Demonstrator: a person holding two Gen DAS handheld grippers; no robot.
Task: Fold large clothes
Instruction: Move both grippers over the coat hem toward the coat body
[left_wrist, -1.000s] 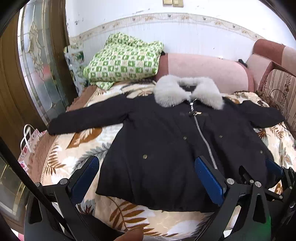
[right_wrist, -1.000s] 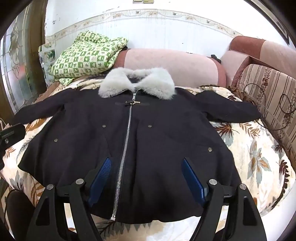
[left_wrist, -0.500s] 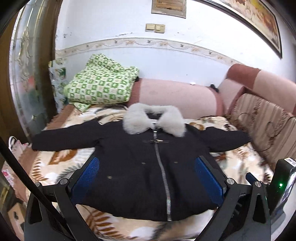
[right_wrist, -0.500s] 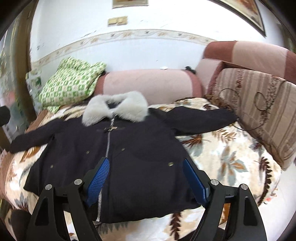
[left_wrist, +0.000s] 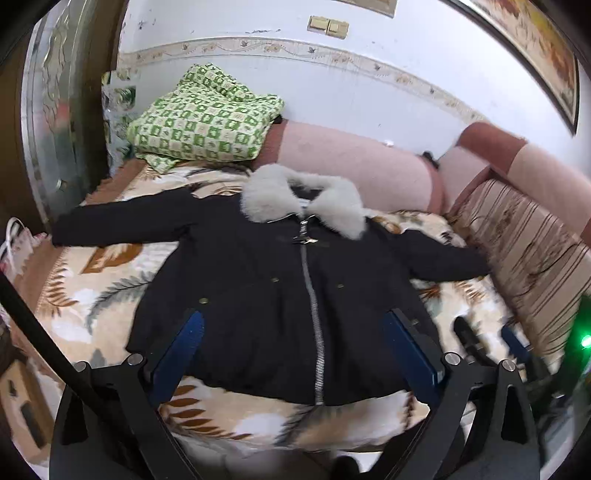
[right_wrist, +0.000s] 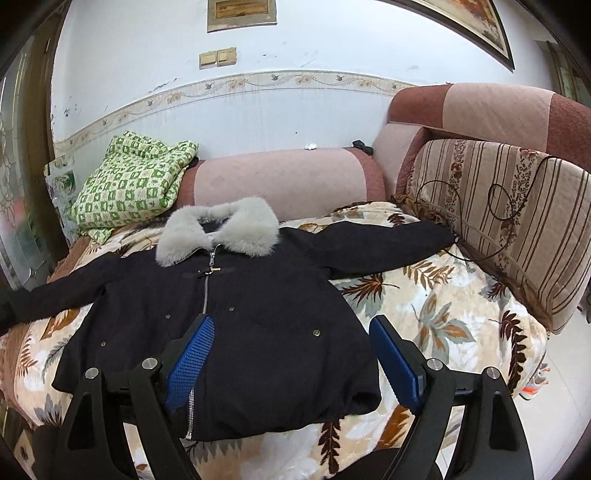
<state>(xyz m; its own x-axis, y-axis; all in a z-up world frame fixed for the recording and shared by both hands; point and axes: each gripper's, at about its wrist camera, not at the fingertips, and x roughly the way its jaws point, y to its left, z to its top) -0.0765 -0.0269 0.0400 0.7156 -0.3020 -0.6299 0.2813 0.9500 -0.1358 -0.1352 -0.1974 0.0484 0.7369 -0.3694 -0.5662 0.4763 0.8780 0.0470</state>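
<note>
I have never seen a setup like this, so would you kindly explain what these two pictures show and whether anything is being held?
A person holds a hand-held gripper in each hand, and each carries a camera looking along its two blue-padded fingers. One picture comes from the left hand-held gripper, whose jaws are closing slightly, and the other from the right hand-held gripper, whose jaws are opening. A black coat with a grey fur collar lies flat, zipped, sleeves spread, on a leaf-patterned blanket. Neither gripper holds anything.
</note>
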